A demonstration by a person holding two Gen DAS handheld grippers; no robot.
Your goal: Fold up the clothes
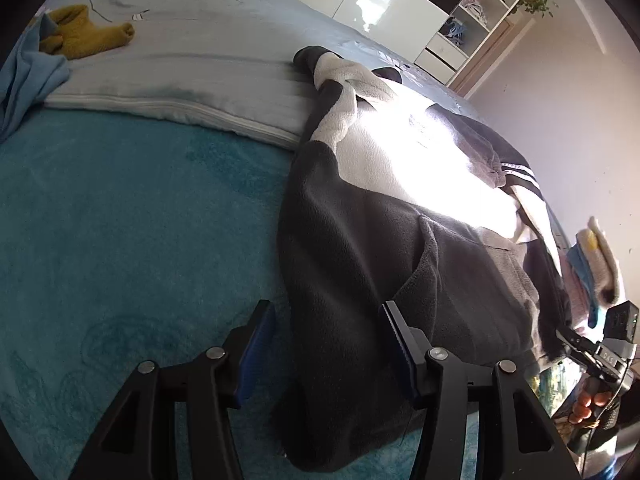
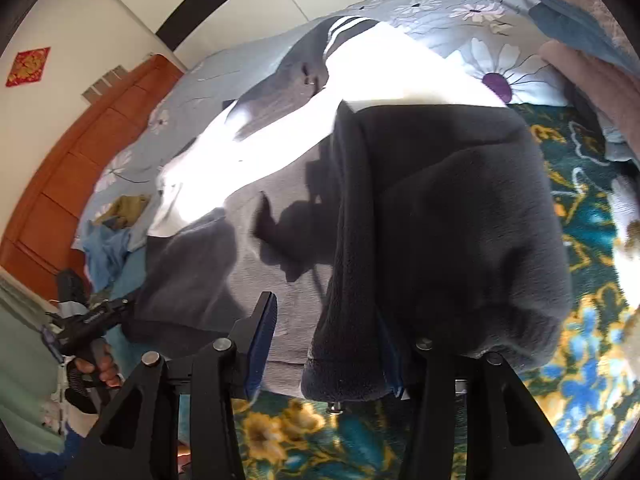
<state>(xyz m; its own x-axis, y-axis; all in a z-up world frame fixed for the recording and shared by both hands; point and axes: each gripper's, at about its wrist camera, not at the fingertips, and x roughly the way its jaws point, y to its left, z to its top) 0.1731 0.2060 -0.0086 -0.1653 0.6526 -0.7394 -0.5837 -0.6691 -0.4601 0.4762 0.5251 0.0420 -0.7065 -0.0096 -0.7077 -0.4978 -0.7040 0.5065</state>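
A dark grey and white fleece garment (image 1: 400,208) lies spread across the bed. My left gripper (image 1: 328,344) is open, its fingers straddling the garment's dark near edge; the cloth lies between them, not pinched. In the right wrist view the same garment (image 2: 280,184) shows, with a dark fleece sleeve (image 2: 448,232) draped over my right finger. My right gripper (image 2: 328,340) is open, jaws wide apart. The left gripper also shows in the right wrist view (image 2: 92,320), and the right gripper in the left wrist view (image 1: 596,352).
A teal blanket (image 1: 140,240) covers the near bed, with a pale blue floral quilt (image 1: 192,40) behind. Mustard cloth (image 1: 84,36) and blue cloth (image 1: 28,76) lie far left. A white shelf unit (image 1: 480,20) and a wooden headboard (image 2: 80,152) stand beyond. A floral blanket (image 2: 580,320) lies right.
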